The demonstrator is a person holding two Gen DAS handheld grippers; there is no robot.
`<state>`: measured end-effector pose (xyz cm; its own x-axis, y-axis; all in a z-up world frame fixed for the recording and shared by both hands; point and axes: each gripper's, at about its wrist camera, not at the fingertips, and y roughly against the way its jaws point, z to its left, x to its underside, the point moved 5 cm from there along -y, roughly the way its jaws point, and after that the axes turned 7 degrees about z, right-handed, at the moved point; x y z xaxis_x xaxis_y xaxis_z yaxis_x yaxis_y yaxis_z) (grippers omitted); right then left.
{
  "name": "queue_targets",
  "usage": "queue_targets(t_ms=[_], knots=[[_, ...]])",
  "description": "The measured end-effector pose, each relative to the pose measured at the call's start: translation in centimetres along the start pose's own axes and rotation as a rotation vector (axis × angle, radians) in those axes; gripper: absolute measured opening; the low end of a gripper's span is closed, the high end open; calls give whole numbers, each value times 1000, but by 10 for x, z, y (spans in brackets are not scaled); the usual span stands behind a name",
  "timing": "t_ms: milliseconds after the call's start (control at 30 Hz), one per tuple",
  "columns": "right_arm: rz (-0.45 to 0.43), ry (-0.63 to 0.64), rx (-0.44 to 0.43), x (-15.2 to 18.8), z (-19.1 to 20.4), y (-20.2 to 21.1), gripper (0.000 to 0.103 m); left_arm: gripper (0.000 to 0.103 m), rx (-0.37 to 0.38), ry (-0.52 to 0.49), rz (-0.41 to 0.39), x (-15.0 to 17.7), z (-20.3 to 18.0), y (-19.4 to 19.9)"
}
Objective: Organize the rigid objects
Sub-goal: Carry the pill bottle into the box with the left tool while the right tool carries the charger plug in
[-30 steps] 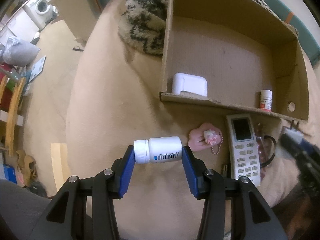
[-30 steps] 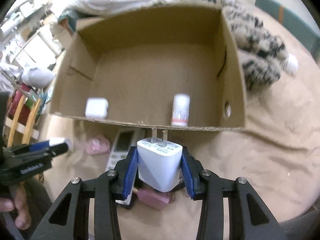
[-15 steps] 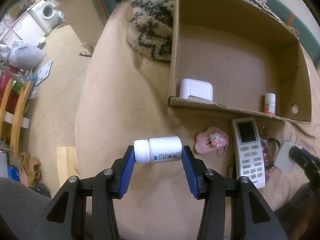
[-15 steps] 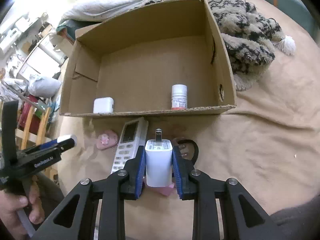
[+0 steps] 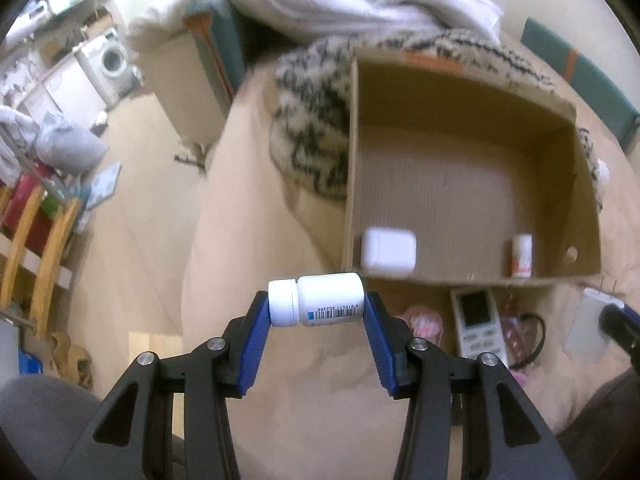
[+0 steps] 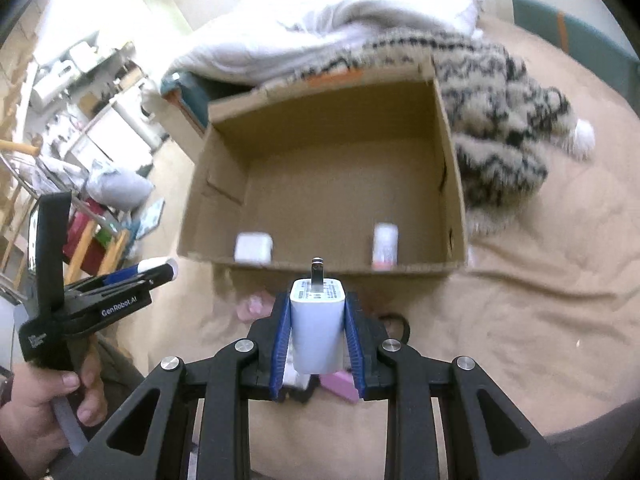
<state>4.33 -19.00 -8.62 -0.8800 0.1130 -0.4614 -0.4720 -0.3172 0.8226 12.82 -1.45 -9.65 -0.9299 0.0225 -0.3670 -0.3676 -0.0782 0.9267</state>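
Left wrist: bottle [image 5: 316, 299] (sideways) between pads [image 5: 256, 336]

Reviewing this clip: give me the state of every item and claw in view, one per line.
Left claw: shut on white pill bottle, held sideways.
Right claw: shut on white charger, prongs forward.
Cardboard box: open.
Small bottle: upright in box.
White case: in box.
Remote: outside box.

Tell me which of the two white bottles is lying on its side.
The larger white barcode-labelled bottle, held crosswise in the left hand-held gripper, cap pointing left. The smaller red-labelled bottle stands upright inside the brown cardboard box.
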Motion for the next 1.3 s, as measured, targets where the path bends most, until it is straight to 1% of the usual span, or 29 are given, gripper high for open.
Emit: queue_targets(t_ms=[100,300,367,433,500,533,600,667,767,867,1000,1167,1300], knots=[[-43,-11,-27,-17,-3,7,28,43,4,-14,-31,-10,-4,9],[-102,-15,-57,-58,-10,10,28,43,27,-44,-39,-35,-18,9],[-108,-32,-67,-72,-17,6,28,43,51,-60,-36,-46,-27,5],[-103,-54,-88,-81,-25,-1,28,43,44,-87,-50,-57,-36,3],[-84,-92,-106,-85,-35,-13,28,43,17,-124,-72,-65,-47,-1],[-72,-117,-121,-84,-40,-18,28,43,16,-139,-74,-68,-53,-4],[-38,-178,-139,-81,-51,-31,28,43,31,-159,-68,-71,-63,-13],[-3,-211,-137,-77,-58,-42,28,43,45,-170,-67,-71,-70,-22],[32,-200,-103,-73,-59,-53,28,43,45,-184,-61,-65,-75,-38],[56,-186,-86,-71,-57,-63,28,43,46,-193,-23,-61,-77,-53],[92,-161,-45,-67,-53,-76,28,43,48,-190,-13,-59,-77,-59],[149,-121,2,-61,-49,-92,28,43,63,-176,17,-60,-79,-64],[187,-123,25,-56,-51,-100,28,43,47,-173,15,-62,-80,-65]])
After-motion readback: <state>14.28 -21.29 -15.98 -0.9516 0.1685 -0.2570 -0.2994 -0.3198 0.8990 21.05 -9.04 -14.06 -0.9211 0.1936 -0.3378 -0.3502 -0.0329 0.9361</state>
